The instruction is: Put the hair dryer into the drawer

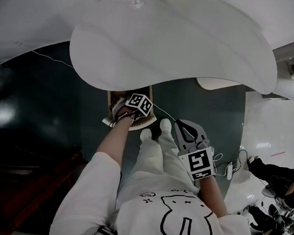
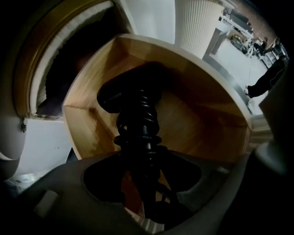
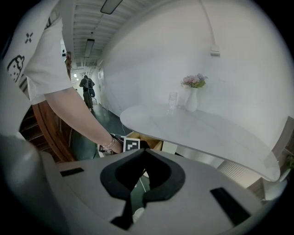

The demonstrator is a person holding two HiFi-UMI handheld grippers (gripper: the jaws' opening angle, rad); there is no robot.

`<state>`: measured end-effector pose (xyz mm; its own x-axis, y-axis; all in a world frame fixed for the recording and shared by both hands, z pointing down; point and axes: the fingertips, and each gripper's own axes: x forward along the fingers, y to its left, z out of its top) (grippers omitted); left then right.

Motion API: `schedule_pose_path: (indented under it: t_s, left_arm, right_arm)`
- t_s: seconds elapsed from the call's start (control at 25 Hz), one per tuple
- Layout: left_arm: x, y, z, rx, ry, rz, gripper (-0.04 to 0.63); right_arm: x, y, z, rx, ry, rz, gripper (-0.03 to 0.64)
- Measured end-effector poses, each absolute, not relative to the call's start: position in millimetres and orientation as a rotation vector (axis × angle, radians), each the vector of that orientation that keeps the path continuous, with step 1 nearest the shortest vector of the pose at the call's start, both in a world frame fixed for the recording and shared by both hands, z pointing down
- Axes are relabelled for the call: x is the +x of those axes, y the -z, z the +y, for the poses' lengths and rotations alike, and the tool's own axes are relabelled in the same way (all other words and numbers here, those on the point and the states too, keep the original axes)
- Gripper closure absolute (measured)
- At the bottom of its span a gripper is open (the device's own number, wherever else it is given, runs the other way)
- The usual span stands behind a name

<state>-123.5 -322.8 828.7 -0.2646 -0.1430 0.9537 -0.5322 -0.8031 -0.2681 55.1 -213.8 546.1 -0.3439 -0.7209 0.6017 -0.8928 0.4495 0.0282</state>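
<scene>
Left gripper view: hair dryer [image 2: 138, 112] hangs inside the wooden drawer [image 2: 209, 131].

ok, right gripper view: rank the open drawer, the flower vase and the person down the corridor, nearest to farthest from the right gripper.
1. Drawer, just ahead, under the table edge.
2. Vase, on the table, back by the wall.
3. Person, far down the corridor, left.
</scene>
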Motion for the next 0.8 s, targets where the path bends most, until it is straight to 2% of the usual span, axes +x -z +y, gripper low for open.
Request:
schedule_pose_path:
  t_s: [0.24,0.8]
  left_arm:
    - [-123.2,-832.5,-319.2,1.706,-2.229,-0.782,0.294]
    - [-118.7,-760.5,-328.0,1.983,-2.091,-0.986,0.291]
  right_arm:
    - [53.6,-546.2,-205.2,1.347,-0.417,-2.154,0.618]
    - [38.1,-507.5,-223.5,1.339,-0.308,-2.224,0.618]
